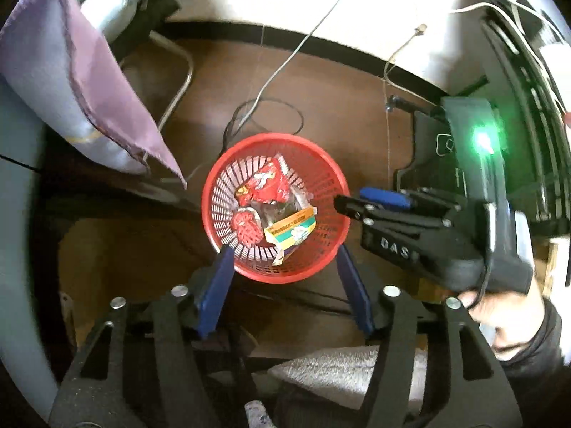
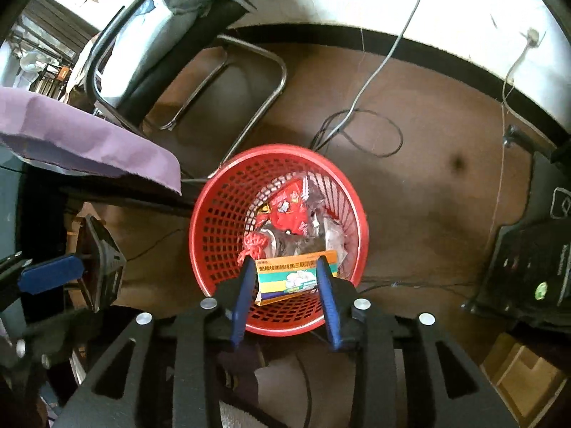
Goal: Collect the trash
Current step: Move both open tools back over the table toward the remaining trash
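Over a red basket [image 2: 278, 239] of wrappers, the left gripper [image 1: 285, 249] hangs wide and empty while the right gripper [image 2: 285, 278] stands part-open around a small box [image 2: 296, 276], apparently mid-drop, so the next move is likely to fetch more trash.

The small box [image 2: 298, 278] hides part of the trash under it in the red basket [image 2: 214, 221]; the print on the box is perhaps too small to read.

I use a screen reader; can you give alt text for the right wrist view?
A red mesh basket of trash sits on a brown floor, below the right gripper. A small orange-and-green box appears between its blue fingers.
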`<state>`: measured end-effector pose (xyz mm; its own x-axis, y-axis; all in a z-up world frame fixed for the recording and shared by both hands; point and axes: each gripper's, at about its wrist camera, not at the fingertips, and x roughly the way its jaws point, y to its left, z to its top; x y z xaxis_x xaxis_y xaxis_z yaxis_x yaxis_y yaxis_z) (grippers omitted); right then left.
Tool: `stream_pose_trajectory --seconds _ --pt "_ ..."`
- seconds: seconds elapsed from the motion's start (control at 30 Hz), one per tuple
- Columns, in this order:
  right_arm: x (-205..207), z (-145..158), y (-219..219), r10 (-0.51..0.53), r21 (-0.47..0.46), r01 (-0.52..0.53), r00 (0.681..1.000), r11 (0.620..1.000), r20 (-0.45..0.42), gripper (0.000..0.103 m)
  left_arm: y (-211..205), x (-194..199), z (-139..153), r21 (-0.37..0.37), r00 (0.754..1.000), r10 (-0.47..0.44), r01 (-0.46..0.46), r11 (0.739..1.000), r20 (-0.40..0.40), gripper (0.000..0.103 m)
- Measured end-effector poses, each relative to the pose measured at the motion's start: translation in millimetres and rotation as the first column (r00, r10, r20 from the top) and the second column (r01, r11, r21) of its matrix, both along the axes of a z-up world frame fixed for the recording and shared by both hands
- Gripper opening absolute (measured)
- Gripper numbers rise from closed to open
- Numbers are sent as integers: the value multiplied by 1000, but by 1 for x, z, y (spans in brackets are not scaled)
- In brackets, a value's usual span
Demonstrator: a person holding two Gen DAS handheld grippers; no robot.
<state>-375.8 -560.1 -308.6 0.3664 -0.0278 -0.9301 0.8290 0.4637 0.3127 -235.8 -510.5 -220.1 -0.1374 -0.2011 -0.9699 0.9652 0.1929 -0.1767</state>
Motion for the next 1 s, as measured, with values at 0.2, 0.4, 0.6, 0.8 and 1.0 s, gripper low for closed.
stream_pose_trajectory --seconds 0.2,0.4,0.6,0.8,1.0 --pt "0 43 7 14 -99 -15 1000 995 -15 68 22 2 41 -74 1000 16 -15 997 15 69" --pt "14 91 22 40 -198 -47 998 979 -41 83 69 7 105 -197 998 55 -49 979 26 75" --pt "43 154 49 99 -319 -101 995 942 -22 90 121 32 166 -342 986 151 -120 932 65 80" --pt "86 224 84 199 -411 -163 979 897 46 92 178 76 218 -437 946 311 -242 866 92 82" --pt "144 290 131 367 -492 -268 923 828 114 96 231 117 251 -503 883 454 -340 795 120 84"
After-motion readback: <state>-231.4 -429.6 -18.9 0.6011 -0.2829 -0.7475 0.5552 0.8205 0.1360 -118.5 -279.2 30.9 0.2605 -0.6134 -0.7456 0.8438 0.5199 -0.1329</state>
